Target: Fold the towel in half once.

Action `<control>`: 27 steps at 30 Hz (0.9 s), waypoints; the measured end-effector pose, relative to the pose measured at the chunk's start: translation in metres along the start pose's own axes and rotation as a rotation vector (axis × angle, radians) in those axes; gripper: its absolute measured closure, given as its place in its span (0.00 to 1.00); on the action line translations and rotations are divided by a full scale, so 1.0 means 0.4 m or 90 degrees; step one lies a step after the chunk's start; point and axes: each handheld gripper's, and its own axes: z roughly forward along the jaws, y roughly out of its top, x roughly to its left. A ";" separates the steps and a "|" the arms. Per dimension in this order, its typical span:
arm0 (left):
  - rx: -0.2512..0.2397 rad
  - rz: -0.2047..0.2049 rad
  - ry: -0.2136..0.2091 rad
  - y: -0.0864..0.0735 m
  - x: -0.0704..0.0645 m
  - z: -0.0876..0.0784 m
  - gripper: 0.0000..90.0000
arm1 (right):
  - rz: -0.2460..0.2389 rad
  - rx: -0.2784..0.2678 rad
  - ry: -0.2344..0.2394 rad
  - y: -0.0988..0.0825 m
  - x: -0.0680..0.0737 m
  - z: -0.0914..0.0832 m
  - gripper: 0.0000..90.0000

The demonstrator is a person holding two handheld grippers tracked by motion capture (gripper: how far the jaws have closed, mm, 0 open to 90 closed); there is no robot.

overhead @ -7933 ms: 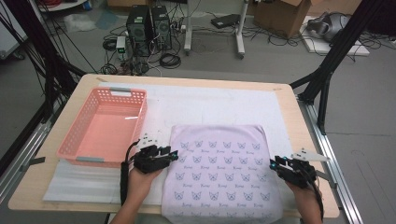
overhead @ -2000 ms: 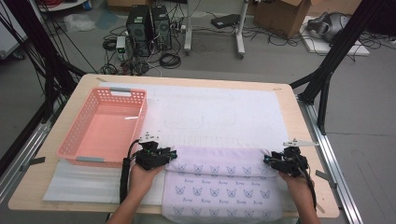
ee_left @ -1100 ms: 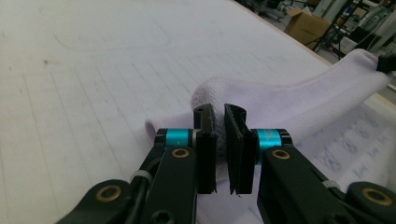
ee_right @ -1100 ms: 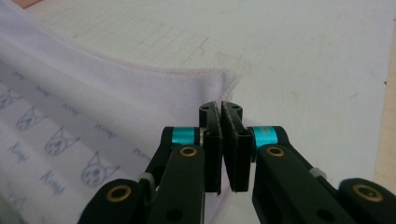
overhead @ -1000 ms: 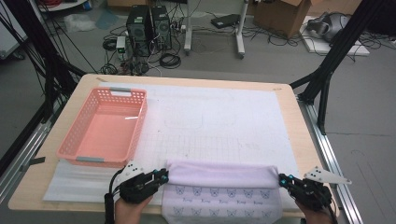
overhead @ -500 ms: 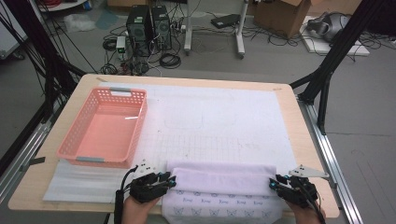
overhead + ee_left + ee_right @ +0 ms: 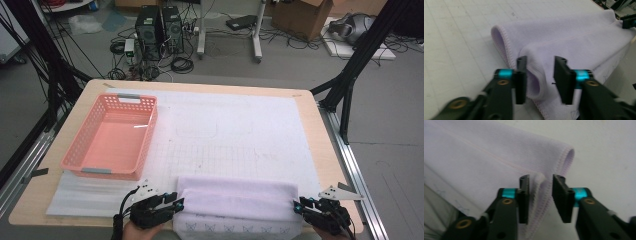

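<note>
A lilac towel (image 7: 237,200) with a small butterfly print lies folded over on itself at the table's near edge. My left gripper (image 7: 175,204) is at its left end and my right gripper (image 7: 300,206) at its right end. In the left gripper view the jaws (image 7: 540,62) have just been opening; a loose fold of the towel (image 7: 574,37) sits between them without being pressed. In the right gripper view the jaws (image 7: 541,180) have also just been opening. The stitched hem of the towel (image 7: 486,152) lies by one pad, with a gap to the other.
A pink plastic basket (image 7: 110,135), empty, stands at the left on the white gridded mat (image 7: 240,125). The table's near edge runs just under both hands. Black frame posts flank the table, and computers and cables lie on the floor beyond it.
The towel's far edge was carried toward the near edge, folding it in half. Over the last second both sets of jaws opened and let go, and the fold settled flat.
</note>
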 end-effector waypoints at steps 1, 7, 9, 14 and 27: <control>-0.008 -0.003 0.006 0.004 0.005 0.001 0.56 | 0.004 -0.006 -0.003 0.000 -0.005 -0.001 0.66; -0.009 -0.021 0.015 0.040 0.040 0.031 0.44 | 0.035 -0.047 -0.016 0.029 -0.031 0.011 0.54; -0.001 -0.030 0.017 0.046 0.053 0.045 0.44 | 0.035 -0.044 -0.012 0.036 -0.038 0.030 0.53; 0.020 -0.050 0.011 0.064 0.081 0.078 0.43 | 0.031 -0.014 0.001 0.048 -0.053 0.089 0.53; 0.067 -0.001 -0.027 0.088 0.075 0.122 0.93 | -0.040 0.000 0.051 0.064 -0.063 0.091 0.96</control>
